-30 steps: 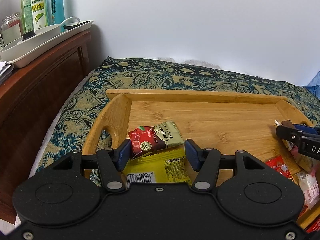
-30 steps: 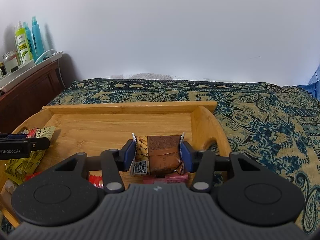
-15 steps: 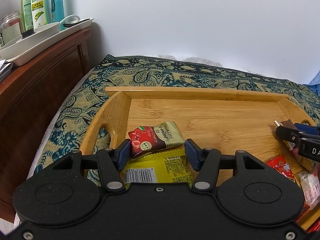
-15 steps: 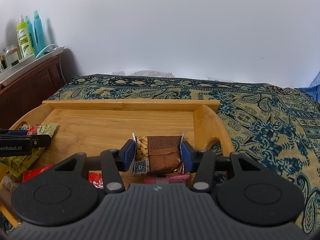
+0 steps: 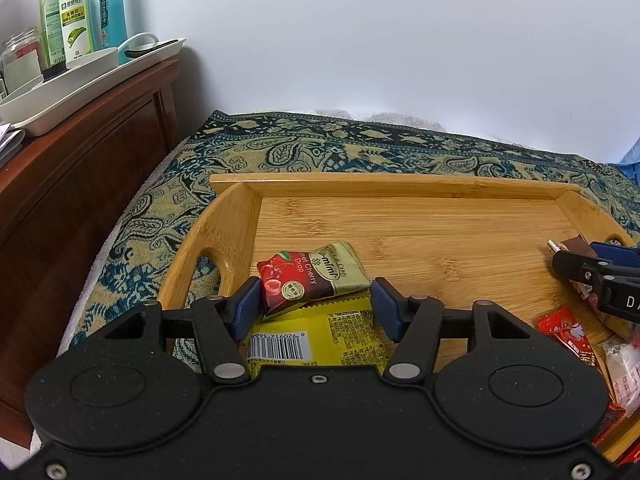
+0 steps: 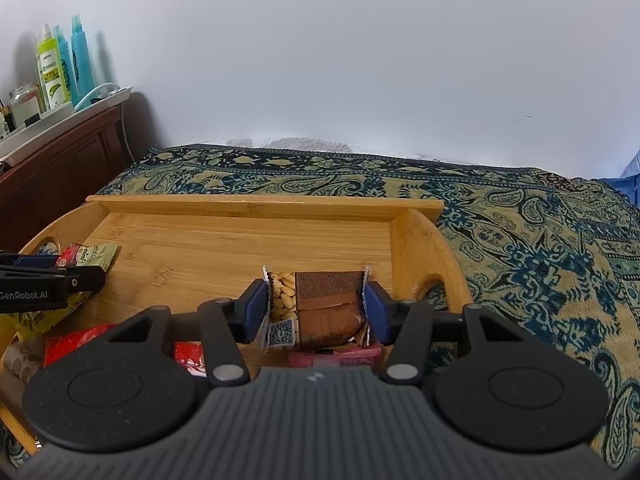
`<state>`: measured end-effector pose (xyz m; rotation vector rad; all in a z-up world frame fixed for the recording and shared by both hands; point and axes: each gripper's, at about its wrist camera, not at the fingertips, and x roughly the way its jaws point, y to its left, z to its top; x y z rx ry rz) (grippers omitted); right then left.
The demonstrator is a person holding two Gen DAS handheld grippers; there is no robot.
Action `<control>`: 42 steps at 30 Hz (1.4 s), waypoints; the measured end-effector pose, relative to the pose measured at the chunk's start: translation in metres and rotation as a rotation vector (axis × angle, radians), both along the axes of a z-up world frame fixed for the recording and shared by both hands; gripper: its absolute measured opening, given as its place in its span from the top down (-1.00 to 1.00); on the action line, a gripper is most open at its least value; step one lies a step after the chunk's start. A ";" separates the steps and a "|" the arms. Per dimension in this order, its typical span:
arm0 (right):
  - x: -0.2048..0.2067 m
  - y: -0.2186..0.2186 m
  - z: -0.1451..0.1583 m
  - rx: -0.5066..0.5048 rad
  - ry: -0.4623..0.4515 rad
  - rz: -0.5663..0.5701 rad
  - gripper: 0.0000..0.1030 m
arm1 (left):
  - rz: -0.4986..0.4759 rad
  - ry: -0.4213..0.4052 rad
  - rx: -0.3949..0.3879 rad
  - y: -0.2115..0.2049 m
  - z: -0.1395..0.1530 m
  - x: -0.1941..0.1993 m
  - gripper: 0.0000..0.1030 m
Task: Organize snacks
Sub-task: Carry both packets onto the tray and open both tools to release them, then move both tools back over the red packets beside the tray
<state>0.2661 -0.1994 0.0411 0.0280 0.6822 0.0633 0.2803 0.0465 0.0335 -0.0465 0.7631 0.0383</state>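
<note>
Change: both sets of jaws have eased apart since a second ago and are opening now; my left hand-held gripper (image 5: 313, 305) has not shifted, and the tray sits a little lower in the right view than it did.
Surface: I see a rectangular bamboo tray with cut-out handles (image 5: 400, 190) lying on a bed covered by a teal-and-tan paisley cloth (image 6: 520, 240).
Room: a plain white wall stands behind; to the left a dark red-brown wooden cabinet (image 5: 80, 152) carries a white oblong tray (image 5: 72, 84) with green and blue bottles (image 5: 76, 12) and a glass jar.
Left pose: my left hand-held gripper angles down over the tray's left end, near its handle cut-out.
Left grip: the red-and-green cherry-drop sachet (image 5: 312, 276) lies between the blue pads, touching the left one, clear of the right; not gripped. It overlaps a yellow packet with a barcode (image 5: 316, 340) beneath.
Right pose: my right hand-held gripper (image 6: 315, 307) sits low at the tray's right end, beside the right handle.
Right grip: the brown peanut-bar wrapper with a clear window (image 6: 316, 304) fills the gap between the pads; I cannot tell whether they press it. A pink packet (image 6: 336, 356) lies under it.
Other snacks: red packets (image 6: 80, 340) lie along the tray's near edge, between the two grippers.
</note>
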 end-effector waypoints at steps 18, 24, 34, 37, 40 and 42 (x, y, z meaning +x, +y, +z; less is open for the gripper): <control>0.000 -0.002 0.001 0.015 -0.003 0.016 -0.25 | 0.011 -0.005 0.006 -0.001 0.001 0.000 -0.24; -0.002 -0.003 0.003 0.026 -0.015 0.019 -0.47 | 0.017 -0.017 -0.006 0.000 0.005 -0.002 -0.38; -0.027 -0.011 0.030 0.070 -0.100 0.000 -0.67 | -0.030 -0.104 -0.038 -0.010 0.038 -0.036 -0.73; -0.045 -0.013 0.045 0.088 -0.142 -0.002 -0.74 | -0.061 -0.140 -0.029 -0.017 0.049 -0.057 -0.82; -0.066 -0.017 0.055 0.098 -0.175 -0.013 -0.78 | -0.084 -0.146 -0.051 -0.018 0.055 -0.078 -0.87; -0.081 -0.019 0.061 0.099 -0.193 -0.028 -0.81 | -0.105 -0.147 -0.076 -0.019 0.059 -0.093 -0.89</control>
